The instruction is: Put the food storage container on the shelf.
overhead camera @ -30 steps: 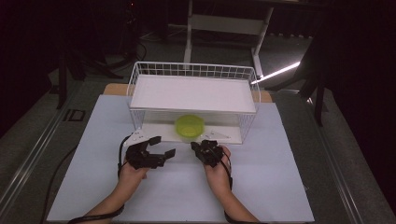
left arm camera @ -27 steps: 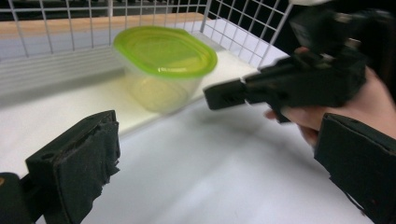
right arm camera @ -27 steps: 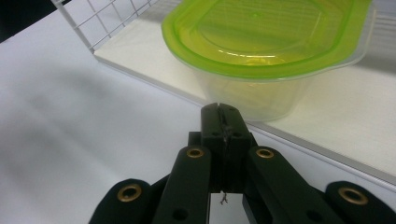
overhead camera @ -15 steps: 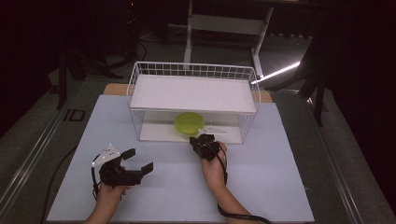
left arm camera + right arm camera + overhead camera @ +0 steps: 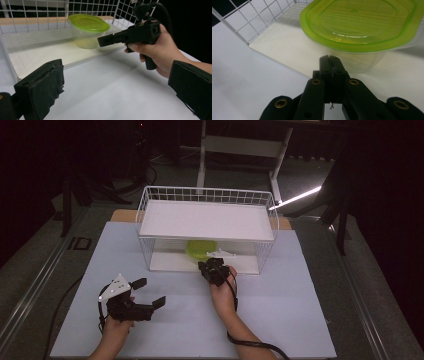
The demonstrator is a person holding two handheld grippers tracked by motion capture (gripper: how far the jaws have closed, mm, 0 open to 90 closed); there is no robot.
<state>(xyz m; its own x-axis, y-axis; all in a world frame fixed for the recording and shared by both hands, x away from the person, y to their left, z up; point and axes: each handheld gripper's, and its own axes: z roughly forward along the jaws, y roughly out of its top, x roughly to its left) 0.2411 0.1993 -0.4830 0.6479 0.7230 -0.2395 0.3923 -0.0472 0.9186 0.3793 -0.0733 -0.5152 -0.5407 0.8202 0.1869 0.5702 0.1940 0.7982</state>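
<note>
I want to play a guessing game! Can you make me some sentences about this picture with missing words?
The container has a ____ lid.
It sits on the ____ level of the wire rack.
The right gripper has its jaws ____.
The left gripper has its jaws ____.

Missing words: green; bottom; shut; open

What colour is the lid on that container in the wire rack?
Translucent lime green, on a clear container; the lid shows best in the right gripper view.
</note>
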